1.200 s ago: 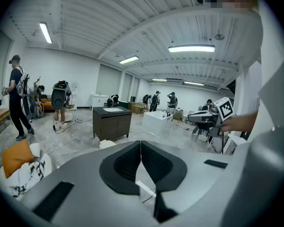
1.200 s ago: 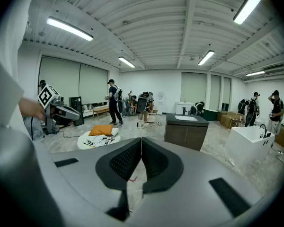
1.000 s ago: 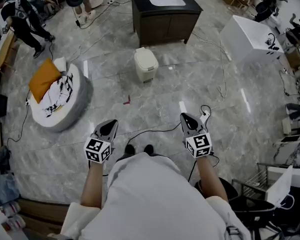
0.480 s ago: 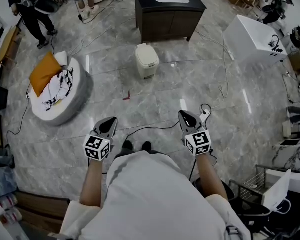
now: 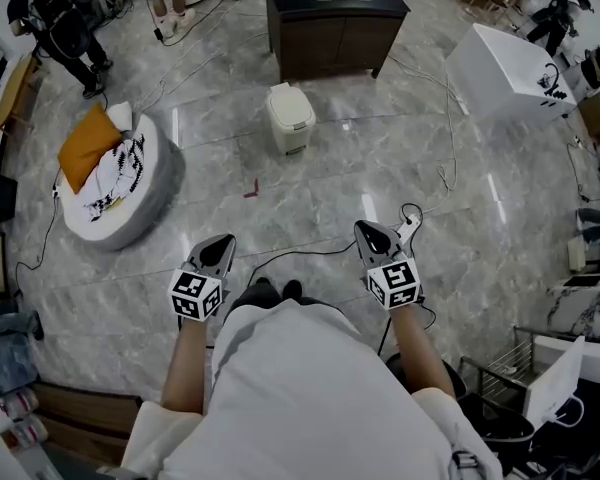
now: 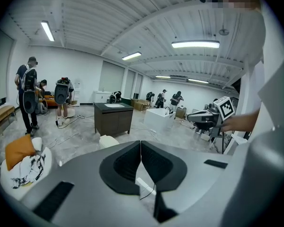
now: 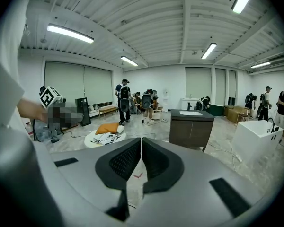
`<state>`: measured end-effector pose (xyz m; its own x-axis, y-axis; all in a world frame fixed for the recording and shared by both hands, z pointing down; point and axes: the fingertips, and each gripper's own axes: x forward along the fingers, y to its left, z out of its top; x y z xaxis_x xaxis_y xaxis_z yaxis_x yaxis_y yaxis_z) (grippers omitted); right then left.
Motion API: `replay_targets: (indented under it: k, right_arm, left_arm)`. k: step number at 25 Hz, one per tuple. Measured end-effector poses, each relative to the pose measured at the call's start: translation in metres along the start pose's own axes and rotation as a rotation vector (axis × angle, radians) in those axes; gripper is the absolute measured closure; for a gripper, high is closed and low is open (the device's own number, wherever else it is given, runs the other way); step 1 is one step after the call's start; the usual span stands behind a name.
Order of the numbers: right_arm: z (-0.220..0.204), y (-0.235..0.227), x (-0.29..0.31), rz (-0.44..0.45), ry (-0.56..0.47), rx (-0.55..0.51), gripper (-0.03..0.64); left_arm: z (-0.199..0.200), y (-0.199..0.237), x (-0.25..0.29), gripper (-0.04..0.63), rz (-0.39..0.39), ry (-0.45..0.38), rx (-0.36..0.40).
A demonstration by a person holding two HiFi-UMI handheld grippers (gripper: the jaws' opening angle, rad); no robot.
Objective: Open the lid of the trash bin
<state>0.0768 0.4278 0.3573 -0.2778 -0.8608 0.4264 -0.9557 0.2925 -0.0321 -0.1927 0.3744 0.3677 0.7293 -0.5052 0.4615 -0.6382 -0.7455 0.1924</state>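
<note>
A small cream trash bin (image 5: 290, 117) with its lid down stands on the marble floor, well ahead of me, in front of a dark cabinet. In the left gripper view the trash bin (image 6: 107, 141) peeks over the jaws. My left gripper (image 5: 218, 251) is held at waist height, shut and empty, its jaws pressed together. My right gripper (image 5: 374, 236) is level with it on the right, also shut with nothing between its jaws. Both are far short of the bin.
A dark cabinet with a white basin (image 5: 332, 24) stands behind the bin. A round grey cushion with an orange pillow (image 5: 108, 173) lies left. A white bathtub (image 5: 502, 70) is at right. Black cables (image 5: 300, 257) and a white plug (image 5: 408, 230) trail on the floor. A person (image 5: 65, 28) stands far left.
The view has shifted slightly forward; the bin sits marginally nearer. The person at far left has moved. Both grippers keep their pose and stay shut.
</note>
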Motion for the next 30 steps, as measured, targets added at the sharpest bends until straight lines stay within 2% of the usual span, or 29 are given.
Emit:
replay_targets:
  k: [16,30]
  right_arm:
    - [0.001,-0.025,0.007,-0.021,0.005,0.006,0.584]
    - [0.023,-0.059,0.059,-0.068,0.025,0.004,0.584]
  left_arm:
    - [0.014,-0.001,0.031,0.577,-0.025,-0.004,0.01]
    - [0.048,0.044,0.089,0.577,-0.082,-0.007,0.019]
